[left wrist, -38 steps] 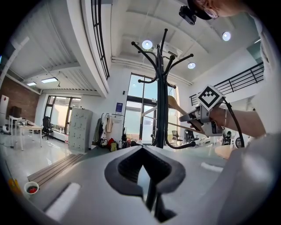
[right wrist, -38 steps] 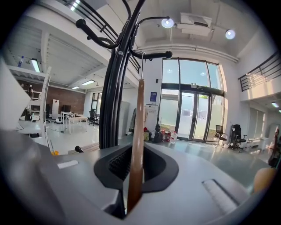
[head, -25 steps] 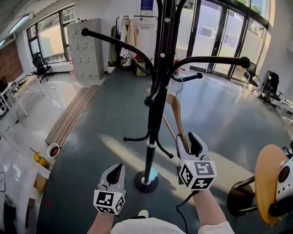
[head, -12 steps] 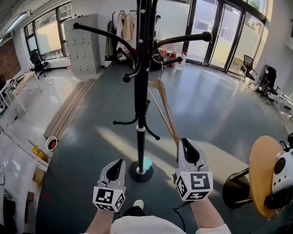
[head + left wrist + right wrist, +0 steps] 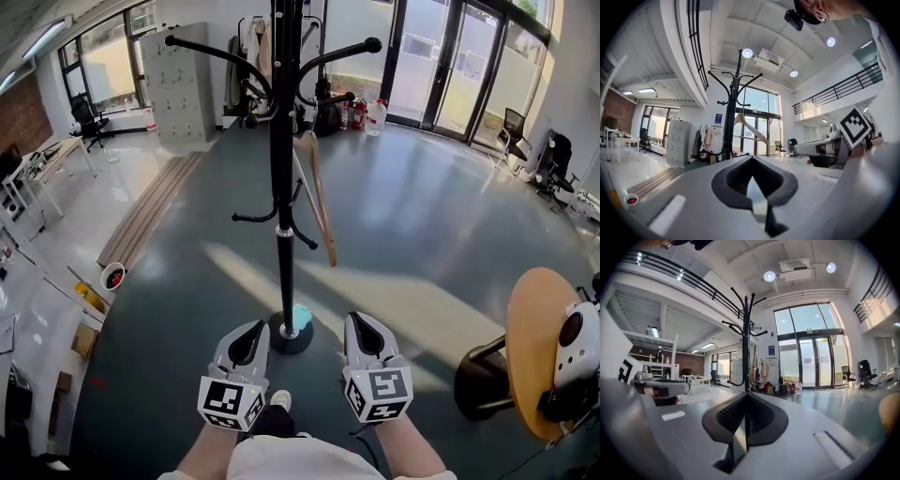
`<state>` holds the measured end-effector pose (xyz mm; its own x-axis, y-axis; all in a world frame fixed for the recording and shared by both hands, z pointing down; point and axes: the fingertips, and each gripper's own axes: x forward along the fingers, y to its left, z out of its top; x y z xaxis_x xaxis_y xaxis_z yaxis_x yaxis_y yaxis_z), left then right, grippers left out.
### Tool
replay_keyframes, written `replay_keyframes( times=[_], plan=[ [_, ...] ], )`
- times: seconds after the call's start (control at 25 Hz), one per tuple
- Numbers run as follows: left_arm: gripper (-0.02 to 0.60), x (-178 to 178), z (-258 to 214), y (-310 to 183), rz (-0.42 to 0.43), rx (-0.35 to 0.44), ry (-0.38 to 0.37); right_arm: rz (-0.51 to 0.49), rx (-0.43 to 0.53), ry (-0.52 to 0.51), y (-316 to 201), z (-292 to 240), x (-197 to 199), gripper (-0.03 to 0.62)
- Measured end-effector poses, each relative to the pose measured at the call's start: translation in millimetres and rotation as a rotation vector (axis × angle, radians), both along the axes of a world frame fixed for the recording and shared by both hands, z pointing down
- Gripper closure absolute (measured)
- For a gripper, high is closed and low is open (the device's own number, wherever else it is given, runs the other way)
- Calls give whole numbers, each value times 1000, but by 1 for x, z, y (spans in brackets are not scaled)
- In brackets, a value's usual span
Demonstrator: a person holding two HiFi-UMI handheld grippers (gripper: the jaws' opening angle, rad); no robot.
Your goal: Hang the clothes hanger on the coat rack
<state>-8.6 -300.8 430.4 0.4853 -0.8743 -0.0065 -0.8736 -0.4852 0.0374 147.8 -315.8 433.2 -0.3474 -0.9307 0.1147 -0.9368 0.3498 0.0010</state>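
The black coat rack point(image 5: 282, 178) stands on its round base point(image 5: 289, 338) in the middle of the grey floor. A wooden clothes hanger point(image 5: 315, 192) hangs from one of its upper arms, on the right side of the pole. Both grippers are low and near me, short of the base. My left gripper point(image 5: 253, 331) is shut and holds nothing. The right gripper point(image 5: 359, 327) is also shut and empty, well apart from the hanger. In the left gripper view the coat rack point(image 5: 733, 110) and the hanger point(image 5: 751, 128) show ahead. The right gripper view shows the coat rack point(image 5: 746, 341) too.
A round wooden stool point(image 5: 531, 361) with a white device point(image 5: 573, 347) on it stands at the right. Wooden planks point(image 5: 145, 225) and a red bowl point(image 5: 112, 278) lie on the floor at the left. Grey lockers point(image 5: 178, 84) and glass doors point(image 5: 441, 66) stand behind.
The right gripper has come away from the hanger's lower end, and the hanger now hangs free on the rack. Both grippers have drawn back from the rack and closer together.
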Motion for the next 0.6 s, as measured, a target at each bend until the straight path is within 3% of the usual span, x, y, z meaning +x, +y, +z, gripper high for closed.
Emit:
replay_keyframes(
  times=[0.28, 0.6],
  plan=[
    [581, 6, -6, 51, -41, 44, -7, -15, -38, -13, 60, 30, 8, 568],
    [581, 10, 8, 98, -63, 11, -31, -30, -54, -38, 103, 41, 18, 568]
  ],
)
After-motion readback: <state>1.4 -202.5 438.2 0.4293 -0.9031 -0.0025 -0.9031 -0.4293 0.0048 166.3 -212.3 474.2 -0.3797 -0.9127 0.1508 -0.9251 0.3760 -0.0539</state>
